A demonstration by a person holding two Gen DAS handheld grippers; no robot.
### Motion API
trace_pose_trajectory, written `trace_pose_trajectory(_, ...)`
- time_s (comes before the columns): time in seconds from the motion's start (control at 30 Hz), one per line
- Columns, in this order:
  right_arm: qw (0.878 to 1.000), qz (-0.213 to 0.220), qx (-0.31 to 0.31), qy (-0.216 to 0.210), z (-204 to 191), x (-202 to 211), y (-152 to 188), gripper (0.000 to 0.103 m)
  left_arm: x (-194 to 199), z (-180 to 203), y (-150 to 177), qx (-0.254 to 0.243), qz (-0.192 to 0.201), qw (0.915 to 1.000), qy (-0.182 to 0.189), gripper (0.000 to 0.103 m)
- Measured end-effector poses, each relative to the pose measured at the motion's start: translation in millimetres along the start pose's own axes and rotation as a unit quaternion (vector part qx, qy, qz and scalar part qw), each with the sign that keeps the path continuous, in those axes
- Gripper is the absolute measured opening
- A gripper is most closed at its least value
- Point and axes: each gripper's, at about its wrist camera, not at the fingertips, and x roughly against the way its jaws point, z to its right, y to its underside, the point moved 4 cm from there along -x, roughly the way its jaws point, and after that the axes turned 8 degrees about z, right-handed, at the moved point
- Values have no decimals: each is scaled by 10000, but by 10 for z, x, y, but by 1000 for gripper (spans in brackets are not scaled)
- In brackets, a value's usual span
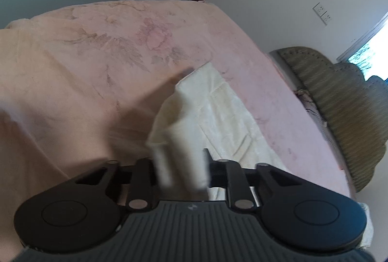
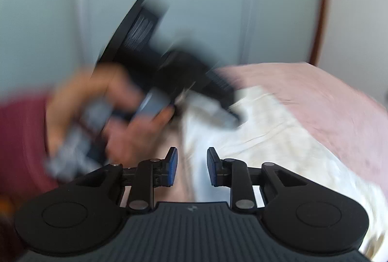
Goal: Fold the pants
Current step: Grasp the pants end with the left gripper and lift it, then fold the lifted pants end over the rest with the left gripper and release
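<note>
Left claw (image 1: 181, 165) pinches cream pants (image 1: 218, 111); right claw (image 2: 191, 166) narrow, empty, over them

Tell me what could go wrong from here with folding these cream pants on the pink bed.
1. The left hand-held gripper pinches only a bunched edge of the cream pants, so the cloth could slip out as it lifts.
2. The right hand-held gripper stands open with nothing clamped, so the fold may drag lopsided.
3. In the right wrist view the two tools are close together and could knock against each other.
</note>
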Motion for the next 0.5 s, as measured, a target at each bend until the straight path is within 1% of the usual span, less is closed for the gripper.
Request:
trace_pose_trajectory(0.03,9995,-137,-71,271,121,-65,22,34,9,5,5,-7,25,10000,-9,18)
trace_pose_trajectory(0.07,9976,-411,-109,546,218,-166,94,38,22,20,9,-35,50,10000,-32,17)
trace_pose_trajectory(0.1,9943,-789,-127,708,291,-290,199,50,38,56,19,-130,83,9999,-71,16)
trace_pose_trajectory(0.13,9914,-1074,-125,738,326,-384,312,53,59,88,14,-281,157,9994,-127,16)
trace_pose_trajectory(0.17,9929,-940,-150,710,333,-377,362,52,105,147,19,-465,250,9985,-158,15)
trace_pose_trajectory(0.23,9942,-811,-376,605,366,-301,347,52,230,302,48,-856,485,9949,-214,15)
trace_pose_trajectory(0.3,9954,-440,-611,593,456,-167,286,53,350,468,79,-1143,668,9909,-226,14)
trace_pose_trajectory(0.4,9938,-150,-857,694,692,-124,212,53,553,747,198,-1541,943,9835,-17,14)
trace_pose_trajectory(0.47,9920,-128,-1042,699,796,-130,238,53,654,927,283,-1751,993,9794,128,13)
trace_pose_trajectory(0.5,9924,-148,-1072,588,826,-120,251,53,708,1015,323,-1875,1021,9766,244,13)
